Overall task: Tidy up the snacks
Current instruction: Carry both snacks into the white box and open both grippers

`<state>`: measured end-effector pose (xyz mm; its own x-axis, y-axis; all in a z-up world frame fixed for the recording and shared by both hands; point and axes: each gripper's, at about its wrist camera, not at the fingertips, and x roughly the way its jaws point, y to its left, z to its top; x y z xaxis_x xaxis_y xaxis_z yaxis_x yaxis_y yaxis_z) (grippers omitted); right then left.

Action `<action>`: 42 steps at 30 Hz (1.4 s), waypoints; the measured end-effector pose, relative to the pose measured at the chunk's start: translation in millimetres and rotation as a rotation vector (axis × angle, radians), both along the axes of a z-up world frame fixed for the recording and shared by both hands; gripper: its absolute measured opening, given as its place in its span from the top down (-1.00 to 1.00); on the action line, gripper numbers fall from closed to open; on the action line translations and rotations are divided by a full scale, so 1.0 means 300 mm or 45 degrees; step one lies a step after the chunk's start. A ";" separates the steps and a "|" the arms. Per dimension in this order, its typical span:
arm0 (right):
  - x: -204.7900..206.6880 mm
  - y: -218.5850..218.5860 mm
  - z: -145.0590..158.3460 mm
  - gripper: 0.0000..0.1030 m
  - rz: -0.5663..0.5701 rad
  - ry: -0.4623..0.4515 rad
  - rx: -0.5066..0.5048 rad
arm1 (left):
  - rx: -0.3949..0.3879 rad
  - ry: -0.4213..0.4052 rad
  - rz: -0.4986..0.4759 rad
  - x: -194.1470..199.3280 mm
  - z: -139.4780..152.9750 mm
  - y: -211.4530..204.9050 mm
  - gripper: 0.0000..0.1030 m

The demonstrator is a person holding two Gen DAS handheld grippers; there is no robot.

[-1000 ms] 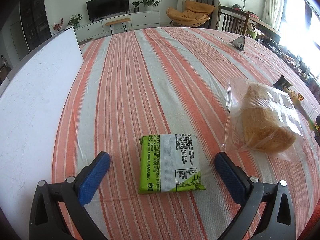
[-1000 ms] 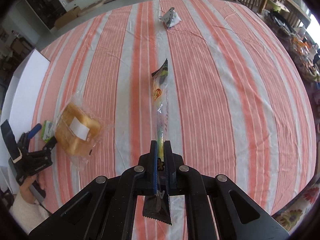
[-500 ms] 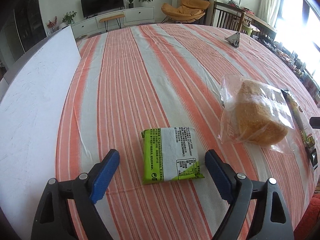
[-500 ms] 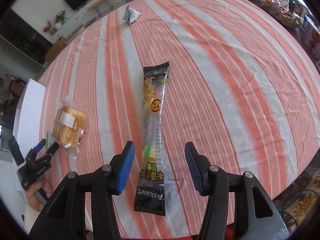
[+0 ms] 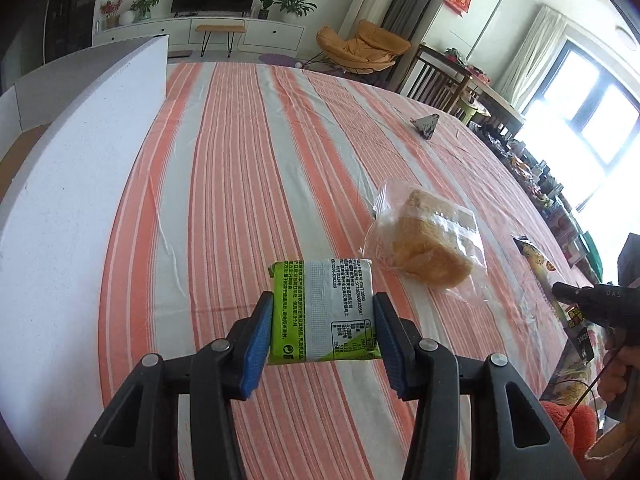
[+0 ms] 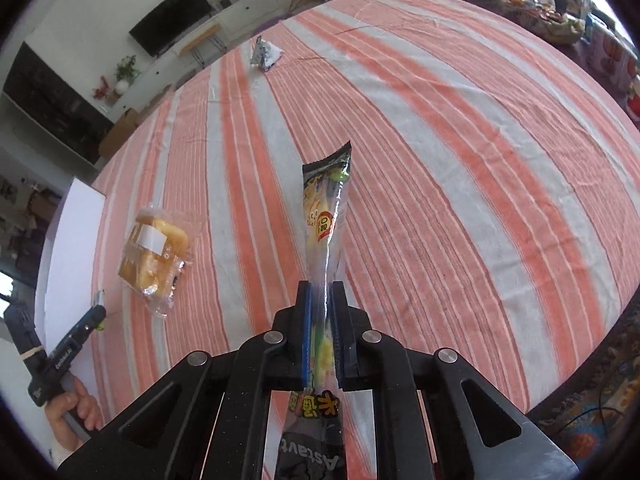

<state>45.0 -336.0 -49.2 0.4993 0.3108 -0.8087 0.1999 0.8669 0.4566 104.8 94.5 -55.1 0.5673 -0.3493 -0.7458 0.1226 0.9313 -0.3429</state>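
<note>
Both fingers closed since: left gripper [image 5: 322, 328] closing on green packet [image 5: 323, 310], right gripper [image 6: 320, 334] pinching snack stick [image 6: 325, 216].

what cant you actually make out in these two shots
- Left wrist view: long stick snack, near end hidden behind the right tongs.
- Right wrist view: green packet, nearly all hidden by the left tongs.
- Both views: small foil packet, print too small to read.

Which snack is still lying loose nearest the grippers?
The bagged bread in clear wrap; the green packet and long stick snack are each gripped, the triangular packet lies far off.
</note>
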 end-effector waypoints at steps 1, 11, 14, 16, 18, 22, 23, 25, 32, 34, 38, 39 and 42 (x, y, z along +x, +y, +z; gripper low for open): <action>-0.026 -0.021 0.004 0.83 -0.024 -0.016 0.064 | -0.029 -0.008 -0.007 -0.022 0.018 -0.005 0.07; -0.183 -0.065 0.007 0.82 -0.123 -0.183 0.666 | -0.218 -0.145 -0.072 -0.212 0.282 0.005 0.07; -0.171 0.021 0.061 0.82 -0.035 -0.216 0.704 | -0.287 -0.198 -0.078 -0.268 0.371 0.047 0.07; -0.174 0.071 0.102 0.82 0.026 -0.245 0.745 | -0.333 -0.222 -0.074 -0.306 0.421 0.084 0.07; -0.141 0.146 0.154 0.82 0.092 -0.276 0.789 | -0.367 -0.247 -0.060 -0.337 0.467 0.130 0.07; -0.115 0.307 0.252 0.82 0.238 -0.320 0.844 | -0.401 -0.299 -0.004 -0.392 0.550 0.259 0.07; -0.106 0.363 0.282 0.82 0.280 -0.323 0.870 | -0.400 -0.309 0.021 -0.401 0.567 0.295 0.07; -0.084 0.461 0.319 0.82 0.357 -0.324 0.917 | -0.386 -0.335 0.088 -0.414 0.591 0.377 0.07; 0.045 0.903 0.414 0.82 0.629 -0.283 0.967 | -0.259 -0.359 0.371 -0.430 0.584 0.693 0.07; 0.084 1.040 0.403 0.82 0.695 -0.258 0.972 | -0.214 -0.328 0.452 -0.425 0.549 0.769 0.07; 0.144 1.306 0.316 0.82 0.769 -0.182 0.931 | -0.056 -0.246 0.636 -0.410 0.442 0.875 0.01; 0.153 1.360 0.283 0.79 0.777 -0.179 0.898 | 0.029 -0.195 0.693 -0.402 0.399 0.891 -0.08; 0.154 1.440 0.198 0.10 0.759 -0.194 0.560 | 0.204 -0.071 0.796 -0.376 0.289 0.911 -0.78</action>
<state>91.2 95.9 10.3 0.2419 0.8414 -0.4832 -0.3390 0.5399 0.7705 -8.1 367.9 31.7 0.6671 0.1729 -0.7247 -0.4456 0.8721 -0.2022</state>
